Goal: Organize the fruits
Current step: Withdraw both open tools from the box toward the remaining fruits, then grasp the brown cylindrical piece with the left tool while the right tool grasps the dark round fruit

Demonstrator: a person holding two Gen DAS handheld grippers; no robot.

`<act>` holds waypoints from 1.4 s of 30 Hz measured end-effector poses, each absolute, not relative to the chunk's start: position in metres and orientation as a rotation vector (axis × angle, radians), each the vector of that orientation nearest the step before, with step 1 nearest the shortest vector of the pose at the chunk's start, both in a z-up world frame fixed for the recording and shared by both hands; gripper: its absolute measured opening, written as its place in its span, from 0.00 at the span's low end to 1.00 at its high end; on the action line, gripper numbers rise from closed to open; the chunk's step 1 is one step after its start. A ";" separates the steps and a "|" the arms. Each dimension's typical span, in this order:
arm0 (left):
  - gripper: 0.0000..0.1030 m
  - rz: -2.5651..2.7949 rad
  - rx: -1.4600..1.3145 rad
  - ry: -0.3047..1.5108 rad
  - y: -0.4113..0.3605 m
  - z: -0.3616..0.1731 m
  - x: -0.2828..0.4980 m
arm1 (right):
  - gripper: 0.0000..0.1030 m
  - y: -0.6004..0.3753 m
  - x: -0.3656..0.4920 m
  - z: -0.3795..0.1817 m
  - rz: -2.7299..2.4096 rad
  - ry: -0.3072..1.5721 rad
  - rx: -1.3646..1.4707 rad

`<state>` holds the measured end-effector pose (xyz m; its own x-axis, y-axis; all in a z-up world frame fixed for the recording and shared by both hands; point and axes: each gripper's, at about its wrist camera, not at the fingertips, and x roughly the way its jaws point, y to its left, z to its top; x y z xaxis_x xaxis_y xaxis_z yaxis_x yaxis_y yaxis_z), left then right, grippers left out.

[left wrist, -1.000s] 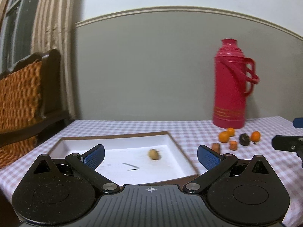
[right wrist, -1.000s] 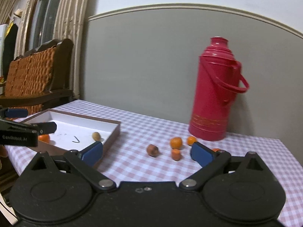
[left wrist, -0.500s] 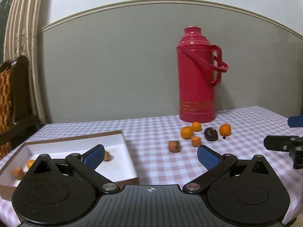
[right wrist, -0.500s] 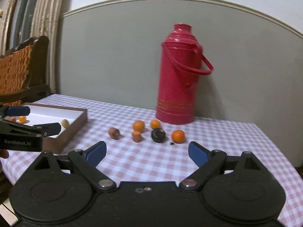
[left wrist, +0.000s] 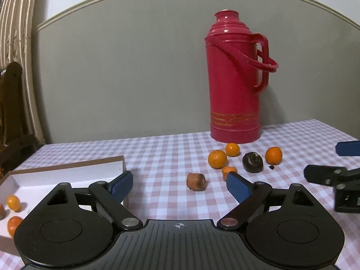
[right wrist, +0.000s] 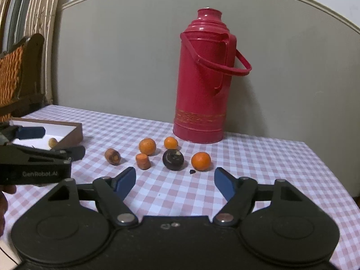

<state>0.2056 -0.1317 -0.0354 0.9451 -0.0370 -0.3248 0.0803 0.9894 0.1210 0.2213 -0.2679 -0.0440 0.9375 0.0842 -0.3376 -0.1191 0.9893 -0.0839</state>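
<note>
Three oranges [right wrist: 147, 146] [right wrist: 170, 142] [right wrist: 201, 160], a dark round fruit [right wrist: 173, 159] and two carrot pieces [right wrist: 112, 156] [right wrist: 142, 160] lie loose on the checked tablecloth before the red thermos. My right gripper [right wrist: 175, 178] hovers just short of the dark fruit, its jaws closing with nothing between them. My left gripper [left wrist: 180, 183] faces the brown carrot piece [left wrist: 196, 181]; its jaws are closing too, and empty. The white-lined box [left wrist: 67, 168] at the left holds small oranges [left wrist: 13, 202] and a pale nut [right wrist: 53, 142].
A tall red thermos [left wrist: 235, 78] stands at the back of the table by the grey wall. A wooden chair with a woven back [right wrist: 13, 76] is beyond the table's left end. The table's right edge [right wrist: 333, 173] lies close to the fruits.
Both views have swung from the box to the loose fruits and come closer to them. The jaws of both grippers have narrowed, the right ones more.
</note>
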 end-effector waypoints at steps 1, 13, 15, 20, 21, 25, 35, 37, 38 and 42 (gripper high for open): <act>0.87 -0.058 0.131 0.331 -0.132 -0.036 0.209 | 0.65 -0.267 0.227 -0.045 0.104 0.344 -0.111; 0.67 -0.059 0.117 0.461 -0.143 -0.058 0.266 | 0.60 -0.269 0.281 -0.058 0.141 0.428 -0.068; 0.66 -0.060 0.104 0.481 -0.144 -0.062 0.273 | 0.58 -0.268 0.290 -0.060 0.147 0.444 -0.065; 0.58 -0.065 0.112 0.537 -0.147 -0.069 0.292 | 0.55 -0.267 0.312 -0.068 0.160 0.476 -0.070; 0.57 -0.060 0.109 0.537 -0.147 -0.069 0.295 | 0.54 -0.266 0.316 -0.070 0.167 0.482 -0.072; 0.53 -0.048 0.092 0.567 -0.145 -0.072 0.311 | 0.48 -0.265 0.331 -0.074 0.186 0.469 -0.063; 0.45 -0.033 0.069 0.585 -0.142 -0.074 0.333 | 0.47 -0.261 0.361 -0.083 0.183 0.498 -0.044; 0.39 -0.040 0.071 0.595 -0.142 -0.076 0.336 | 0.47 -0.262 0.366 -0.083 0.187 0.509 -0.027; 0.35 -0.042 0.073 0.598 -0.143 -0.076 0.337 | 0.47 -0.262 0.369 -0.083 0.193 0.512 -0.023; 0.34 -0.044 0.072 0.611 -0.143 -0.077 0.339 | 0.45 -0.259 0.378 -0.084 0.174 0.525 -0.025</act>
